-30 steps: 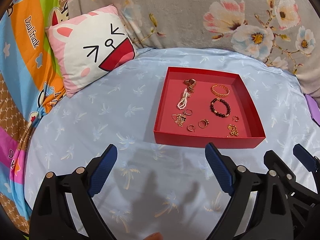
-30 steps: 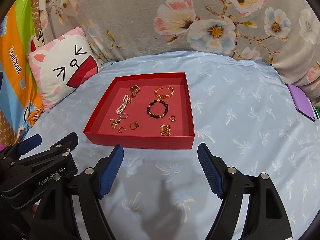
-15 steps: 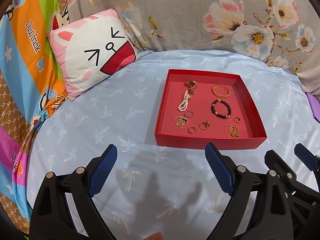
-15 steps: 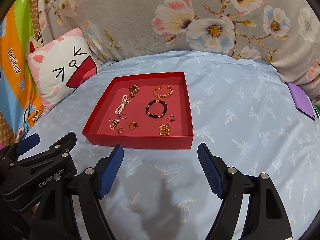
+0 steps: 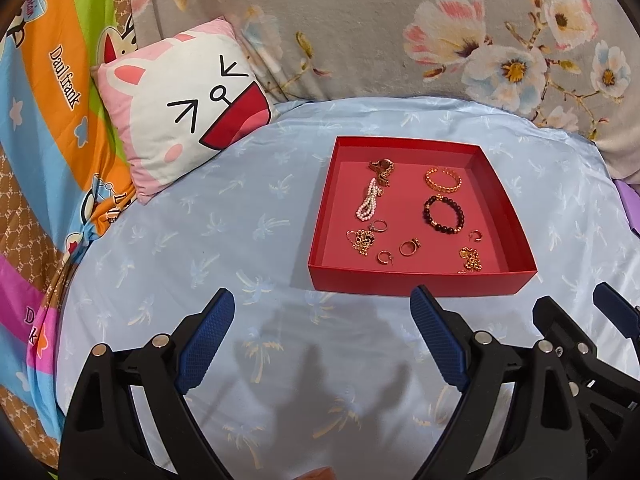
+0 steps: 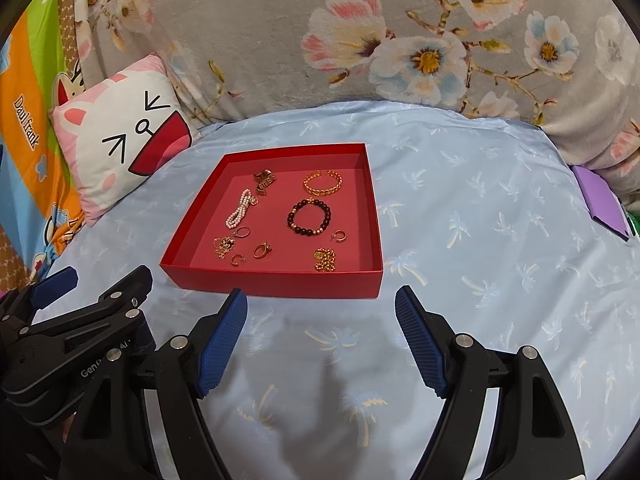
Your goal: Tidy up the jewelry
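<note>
Left wrist view: the left gripper [image 5: 322,322] hangs with fingers wide and empty over the pale blue bed sheet [image 5: 208,240], short of the shallow red cardboard tray [image 5: 420,280].

Right wrist view: the right gripper [image 6: 320,320], equally wide, faces the tray [image 6: 276,282]. Gold rings, chains, a dark bead bracelet [image 6: 310,216] and a pearl strand [image 6: 238,214] lie spaced apart inside, which fits either sorting ahead or sorting finished.

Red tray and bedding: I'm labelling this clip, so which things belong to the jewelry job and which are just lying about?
Part of the job:
red tray
gold bangle
dark bead bracelet
pearl strand
gold chain
small rings

Just lying about:
cat cushion
purple item
floral blanket
</note>
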The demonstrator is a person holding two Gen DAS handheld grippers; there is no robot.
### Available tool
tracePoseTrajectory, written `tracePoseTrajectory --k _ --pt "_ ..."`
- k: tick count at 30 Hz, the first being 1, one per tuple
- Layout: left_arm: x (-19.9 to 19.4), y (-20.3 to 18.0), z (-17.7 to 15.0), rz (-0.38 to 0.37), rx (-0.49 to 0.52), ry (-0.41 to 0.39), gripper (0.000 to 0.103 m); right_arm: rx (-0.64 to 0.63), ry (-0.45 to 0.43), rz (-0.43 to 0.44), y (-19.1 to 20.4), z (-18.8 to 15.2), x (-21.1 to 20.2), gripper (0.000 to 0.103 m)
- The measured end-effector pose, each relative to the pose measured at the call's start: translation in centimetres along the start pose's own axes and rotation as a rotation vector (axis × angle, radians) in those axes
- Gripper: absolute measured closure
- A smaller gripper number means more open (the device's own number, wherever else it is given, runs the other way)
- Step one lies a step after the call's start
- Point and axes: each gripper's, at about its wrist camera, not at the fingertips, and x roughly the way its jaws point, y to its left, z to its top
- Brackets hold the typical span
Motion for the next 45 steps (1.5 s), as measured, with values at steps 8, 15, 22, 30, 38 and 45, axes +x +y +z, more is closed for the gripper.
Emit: tracePoseTrajectory --k 8,15,22,30,38,45 --pt "0.19 -0.09 -0.15 -0.011 0.004 0.018 0.016 0.001 0.001 -0.001 -0.07 -0.02 -0.01 0.028" --pt "0.22 -0.18 -0.18 -0.011 0.007 0.027 0.016 -0.002 0.001 -0.001 -0.10 0.00 0.02 0.028" --pt "0.32 -0.18 -0.20 -0.011 0.007 0.031 0.016 -0.002 0.002 0.000 -0.07 0.09 0.03 0.028" --pt "0.63 -0.15 -0.27 -0.009 0.004 0.037 0.016 -0.001 0.005 -0.002 -0.22 -0.06 0.06 0.028" --pt "0.81 -0.18 -0.34 -0.008 0.004 0.040 0.016 -0.001 0.007 -0.002 -0.40 -0.27 0.09 0.028" --pt "0.91 -0.23 -0.39 -0.004 0.006 0.039 0.016 -0.002 0.007 -0.002 -0.36 -0.20 0.15 0.028"
